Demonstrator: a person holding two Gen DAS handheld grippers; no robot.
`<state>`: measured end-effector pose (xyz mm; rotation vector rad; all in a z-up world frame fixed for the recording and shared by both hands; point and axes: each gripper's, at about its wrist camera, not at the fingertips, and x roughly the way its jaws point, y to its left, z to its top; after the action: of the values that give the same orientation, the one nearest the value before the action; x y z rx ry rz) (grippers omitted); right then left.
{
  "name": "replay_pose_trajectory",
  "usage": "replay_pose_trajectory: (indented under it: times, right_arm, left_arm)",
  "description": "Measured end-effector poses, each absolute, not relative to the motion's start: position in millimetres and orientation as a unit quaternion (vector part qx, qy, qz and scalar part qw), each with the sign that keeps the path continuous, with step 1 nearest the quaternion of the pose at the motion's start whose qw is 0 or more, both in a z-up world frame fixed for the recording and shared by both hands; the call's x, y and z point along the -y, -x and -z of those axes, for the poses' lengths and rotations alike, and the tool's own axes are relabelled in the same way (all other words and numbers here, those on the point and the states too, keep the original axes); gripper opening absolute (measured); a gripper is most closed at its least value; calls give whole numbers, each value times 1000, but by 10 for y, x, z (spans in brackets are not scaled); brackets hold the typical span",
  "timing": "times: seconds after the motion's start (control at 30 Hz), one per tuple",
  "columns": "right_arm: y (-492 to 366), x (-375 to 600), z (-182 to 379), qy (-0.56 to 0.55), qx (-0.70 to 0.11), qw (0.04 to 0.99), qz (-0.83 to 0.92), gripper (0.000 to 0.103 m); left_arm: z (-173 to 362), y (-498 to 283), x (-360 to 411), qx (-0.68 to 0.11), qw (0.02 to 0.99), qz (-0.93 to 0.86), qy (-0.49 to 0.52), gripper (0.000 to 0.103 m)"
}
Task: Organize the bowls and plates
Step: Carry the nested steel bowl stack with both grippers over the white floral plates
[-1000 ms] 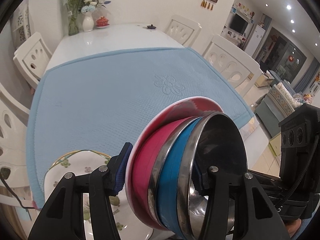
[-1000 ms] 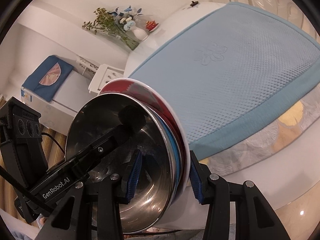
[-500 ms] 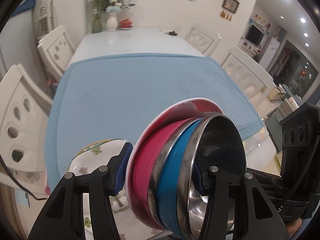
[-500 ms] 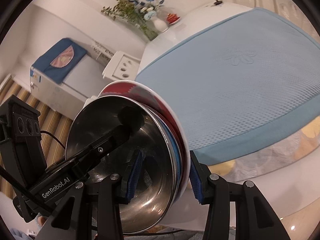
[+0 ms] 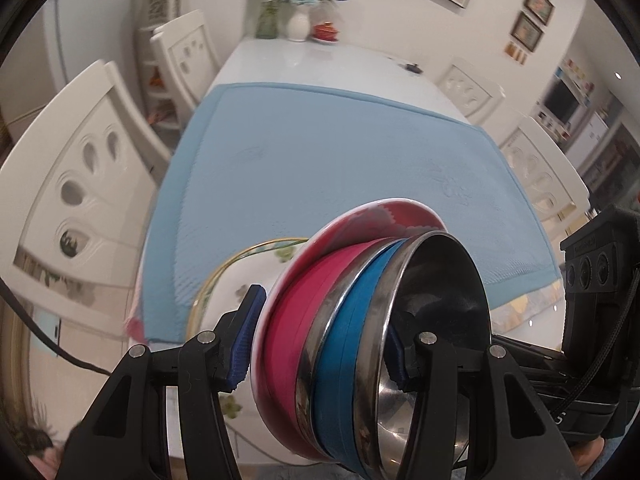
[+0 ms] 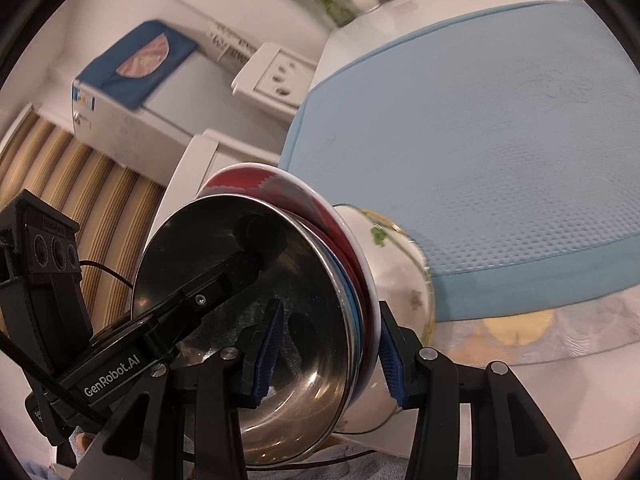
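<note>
Both the left gripper (image 5: 320,344) and the right gripper (image 6: 326,354) pinch the tipped-up stack of bowls (image 5: 372,344), which could slide out and bang the flowery plate (image 5: 236,280).

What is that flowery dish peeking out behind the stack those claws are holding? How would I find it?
Start at the big light blue mat covering the white dining table. At the mat's near edge, partly hidden behind the clamped stack of bowls, lies a white plate. Unlike the red, pink, blue and steel pieces in the stack, it has a thin gold rim and small green flower prints.
</note>
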<state>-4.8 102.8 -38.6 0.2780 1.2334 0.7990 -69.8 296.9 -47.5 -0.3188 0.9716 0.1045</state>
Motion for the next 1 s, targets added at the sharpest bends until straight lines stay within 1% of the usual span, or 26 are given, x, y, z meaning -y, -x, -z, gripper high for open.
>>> replay_pose_trajectory:
  times: [0.2, 0.53, 0.73, 1.0]
  right_arm:
    - [31, -1312, 448, -103, -578, 710, -389, 45]
    - [10, -1674, 589, -62, -606, 679, -410, 45]
    - [-36, -1693, 641, -60, -612, 678, -403, 45]
    - [-83, -1746, 651, -56, -611, 678, -403, 45]
  left_arm:
    - [531, 811, -3136, -469, 862, -83, 172, 49]
    - [769, 924, -3320, -492, 839, -112, 202, 51]
    - [872, 892, -3289, -510, 829, -108, 203, 52]
    - [887, 886, -3326, -510, 827, -105, 213, 53]
